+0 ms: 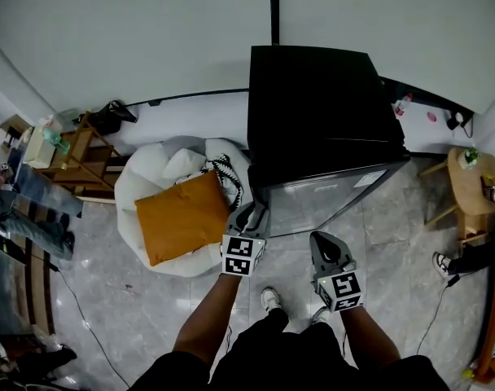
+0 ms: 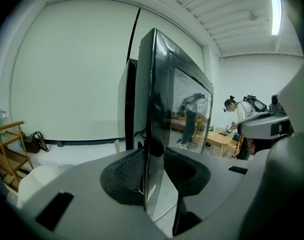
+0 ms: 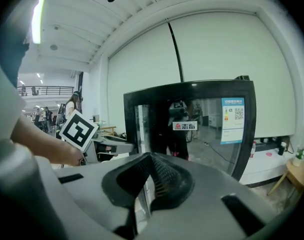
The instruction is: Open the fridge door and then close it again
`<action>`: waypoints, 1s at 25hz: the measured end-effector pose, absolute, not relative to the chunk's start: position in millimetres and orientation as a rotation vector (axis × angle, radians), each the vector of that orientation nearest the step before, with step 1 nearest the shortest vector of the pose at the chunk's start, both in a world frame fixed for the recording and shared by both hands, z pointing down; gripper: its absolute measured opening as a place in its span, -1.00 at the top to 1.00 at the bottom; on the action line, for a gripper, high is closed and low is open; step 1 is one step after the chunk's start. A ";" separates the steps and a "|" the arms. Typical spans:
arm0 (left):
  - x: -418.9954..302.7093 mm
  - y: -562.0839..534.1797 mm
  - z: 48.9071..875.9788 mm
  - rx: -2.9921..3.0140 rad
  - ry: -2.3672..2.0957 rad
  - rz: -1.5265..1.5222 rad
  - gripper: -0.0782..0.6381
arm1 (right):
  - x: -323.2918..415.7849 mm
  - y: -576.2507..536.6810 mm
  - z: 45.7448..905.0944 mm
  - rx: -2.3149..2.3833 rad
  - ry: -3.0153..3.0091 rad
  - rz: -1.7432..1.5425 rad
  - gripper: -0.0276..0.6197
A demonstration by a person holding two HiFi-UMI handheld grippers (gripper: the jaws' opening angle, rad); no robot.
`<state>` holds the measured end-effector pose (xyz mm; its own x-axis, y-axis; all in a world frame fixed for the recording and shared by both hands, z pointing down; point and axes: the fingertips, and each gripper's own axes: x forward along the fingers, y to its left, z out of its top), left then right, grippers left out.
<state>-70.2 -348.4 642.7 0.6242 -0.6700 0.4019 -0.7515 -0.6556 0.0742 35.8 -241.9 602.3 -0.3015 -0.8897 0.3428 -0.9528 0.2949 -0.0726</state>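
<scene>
Nearest, at the person's 11 o'clock, the left gripper (image 2: 153, 160) was clamped, jaws about half apart, on the free left edge of the fridge door (image 3: 207, 149). One pad sat on the glossy front and the other behind it. At 1 o'clock the right gripper (image 3: 151, 156) hung clear of the door, jaws together and empty. The black fridge (image 1: 317, 104) stood ahead at 12 o'clock against the wall. To open it well, I judge the pull should follow the door's arc about a right-hand hinge, grip square so the slick edge cannot slip. A red-and-white badge (image 3: 185, 126) read "志高". At its 2 o'clock, a blue energy sticker (image 3: 232, 113) carried a QR code, its print too small to read.
</scene>
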 end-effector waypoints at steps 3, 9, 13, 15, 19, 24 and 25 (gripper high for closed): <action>-70.2 -338.7 642.9 2.608 -1.172 0.511 0.41 | 43.9 -235.3 604.1 1.737 -2.325 0.393 0.86; -70.9 -309.0 642.2 2.589 -1.213 0.517 0.43 | 49.2 -204.7 604.0 1.722 -2.340 0.411 0.86; -71.4 -283.7 640.3 2.561 -1.259 0.507 0.44 | 52.1 -174.8 602.0 1.688 -2.354 0.431 0.86; -69.0 -274.4 639.4 2.551 -1.270 0.505 0.45 | 54.9 -160.4 604.1 1.674 -2.356 0.426 0.86; -65.7 -253.9 638.8 2.519 -1.303 0.510 0.46 | 62.5 -136.2 610.7 1.635 -2.370 0.435 0.86; -57.1 -227.6 640.0 2.502 -1.329 0.521 0.48 | 77.0 -112.8 606.8 1.614 -2.395 0.406 0.86; -55.3 -222.8 639.9 2.495 -1.332 0.519 0.48 | 78.7 -108.6 605.0 1.610 -2.399 0.399 0.86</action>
<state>-55.3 -222.8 639.9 0.5144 -0.7422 0.4295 -0.8372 -0.5431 0.0642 78.7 -108.6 605.0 -0.3733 -0.8659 0.3329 -0.9271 0.3615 -0.0992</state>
